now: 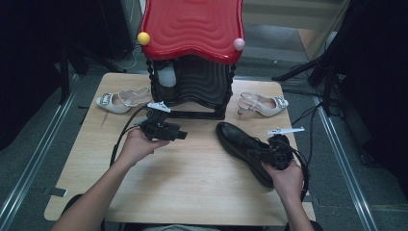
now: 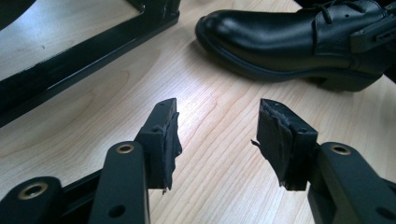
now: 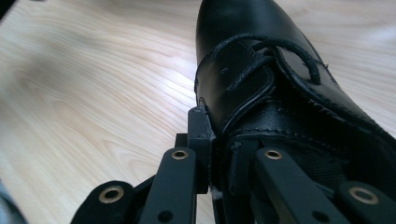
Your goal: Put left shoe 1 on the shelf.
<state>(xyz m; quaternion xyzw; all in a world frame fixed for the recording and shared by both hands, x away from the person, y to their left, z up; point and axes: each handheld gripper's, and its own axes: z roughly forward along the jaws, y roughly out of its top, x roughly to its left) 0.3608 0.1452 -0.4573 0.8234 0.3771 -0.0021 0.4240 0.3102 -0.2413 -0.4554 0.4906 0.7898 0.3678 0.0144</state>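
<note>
Right gripper [image 1: 262, 155] is clamping the side wall of the black shoe [image 1: 236, 140] near its opening, jaws pinched on the leather. The shoe is lying on the table [image 1: 192, 168] just right of the red-topped stand [image 1: 192, 57]. Left gripper [image 1: 179, 135] is hovering in front of the stand, jaws apart, gripping nothing.

A wooden table [image 1: 192, 183] carries a black stand [image 1: 192, 91] at its far edge, topped by a red wavy tray [image 1: 192, 24]. One pale heeled sandal [image 1: 120, 100] lies left of the stand, a second sandal [image 1: 263, 104] to its right, both apart from it.
</note>
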